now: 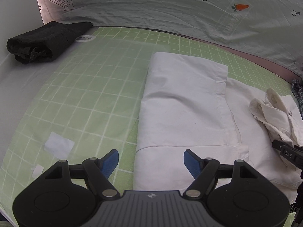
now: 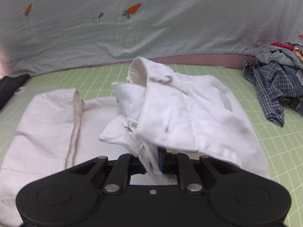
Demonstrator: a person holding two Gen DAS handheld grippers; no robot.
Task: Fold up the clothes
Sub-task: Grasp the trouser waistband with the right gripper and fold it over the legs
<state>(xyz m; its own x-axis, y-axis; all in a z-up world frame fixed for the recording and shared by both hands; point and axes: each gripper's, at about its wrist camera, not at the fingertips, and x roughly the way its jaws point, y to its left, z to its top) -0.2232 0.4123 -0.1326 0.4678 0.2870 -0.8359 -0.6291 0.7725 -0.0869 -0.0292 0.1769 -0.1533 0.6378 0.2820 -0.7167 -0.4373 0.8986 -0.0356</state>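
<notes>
The white garment (image 2: 181, 117), soft and limp, was pinched at its edge by the right gripper (image 2: 161, 162); the left gripper (image 1: 151, 162) was held spread wide, empty; hems judged surest holds.

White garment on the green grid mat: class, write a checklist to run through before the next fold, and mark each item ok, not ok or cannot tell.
1. Right tongs hold the white garment: ok, shut on a raised edge.
2. Left tongs free to help: ok, open over the garment's near end.
3. Folded part lies flat: ok on the left side.
4. Collar end tidy: not ok, bunched and standing up.
5. Green grid mat has free space to the left: ok.
6. Black folded garment and clothes pile apart from the work: ok.
</notes>
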